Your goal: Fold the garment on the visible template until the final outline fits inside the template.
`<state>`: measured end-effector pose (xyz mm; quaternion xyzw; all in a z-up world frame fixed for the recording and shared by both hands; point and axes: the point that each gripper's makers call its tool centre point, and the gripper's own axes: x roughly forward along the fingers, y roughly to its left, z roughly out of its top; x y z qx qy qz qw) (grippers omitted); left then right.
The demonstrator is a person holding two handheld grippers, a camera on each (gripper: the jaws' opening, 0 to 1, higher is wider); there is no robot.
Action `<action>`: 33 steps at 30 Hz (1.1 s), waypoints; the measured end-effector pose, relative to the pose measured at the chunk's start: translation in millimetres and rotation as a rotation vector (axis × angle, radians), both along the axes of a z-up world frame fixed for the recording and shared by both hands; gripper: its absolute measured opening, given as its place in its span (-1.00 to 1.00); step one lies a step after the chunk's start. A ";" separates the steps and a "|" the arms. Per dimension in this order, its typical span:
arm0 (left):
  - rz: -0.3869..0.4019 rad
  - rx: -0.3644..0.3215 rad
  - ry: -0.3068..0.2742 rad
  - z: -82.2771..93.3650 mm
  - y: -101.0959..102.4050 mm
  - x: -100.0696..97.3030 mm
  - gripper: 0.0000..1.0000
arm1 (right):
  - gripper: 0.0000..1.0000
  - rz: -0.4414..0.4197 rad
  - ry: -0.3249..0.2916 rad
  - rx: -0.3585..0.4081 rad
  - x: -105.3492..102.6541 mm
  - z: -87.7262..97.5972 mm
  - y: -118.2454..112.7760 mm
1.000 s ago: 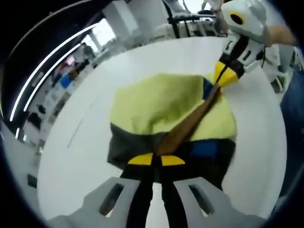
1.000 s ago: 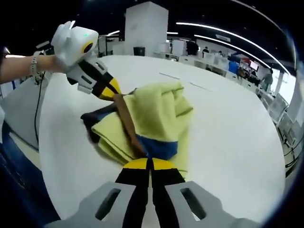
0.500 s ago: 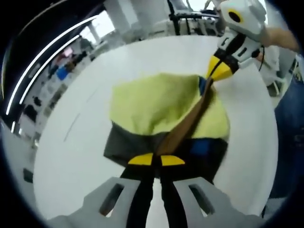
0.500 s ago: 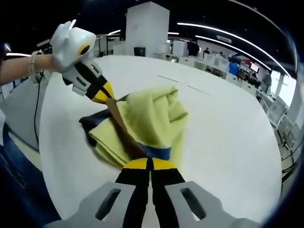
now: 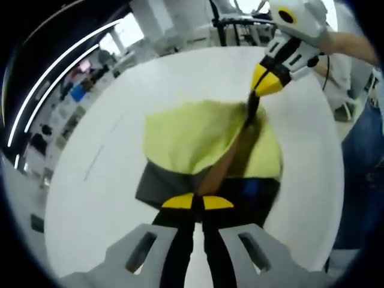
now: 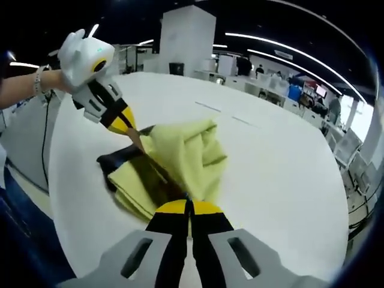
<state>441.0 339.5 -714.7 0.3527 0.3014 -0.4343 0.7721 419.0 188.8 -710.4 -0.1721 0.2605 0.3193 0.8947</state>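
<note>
Both grippers, left (image 5: 197, 202) and right (image 6: 188, 207), clamp garment (image 5: 198, 135) edge, brown strip taut between for fold; table (image 6: 282, 168) white.

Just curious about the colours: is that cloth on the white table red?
No, the garment on the table is mostly yellow-green, with dark grey, brown and blue parts.
</note>
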 end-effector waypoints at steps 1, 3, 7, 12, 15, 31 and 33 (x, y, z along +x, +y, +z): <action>0.000 0.003 -0.001 0.9 0.0 0.1 -1.00 | -0.97 0.000 -0.006 -0.003 0.8 1.7 -0.3; -0.006 0.017 -0.002 2.5 -0.4 -0.6 -1.00 | -0.97 0.003 -0.018 -0.006 2.5 6.0 0.0; -0.009 0.027 -0.003 6.3 -1.1 -1.0 -1.00 | -0.97 0.007 -0.026 -0.015 7.4 9.9 -1.2; -0.002 0.029 0.006 12.8 -1.7 -1.6 -1.00 | -0.98 0.008 -0.037 -0.014 11.6 17.7 -3.1; 0.012 0.023 0.023 16.9 -3.4 -4.0 -1.00 | -0.98 0.006 -0.039 -0.013 14.5 21.6 -3.9; 0.073 0.015 0.035 44.9 7.1 -0.5 -1.00 | -0.98 0.019 -0.038 0.098 16.7 54.2 7.2; 0.089 0.022 0.040 48.5 10.2 -1.2 -1.00 | -0.98 0.018 -0.038 0.111 17.9 57.5 6.5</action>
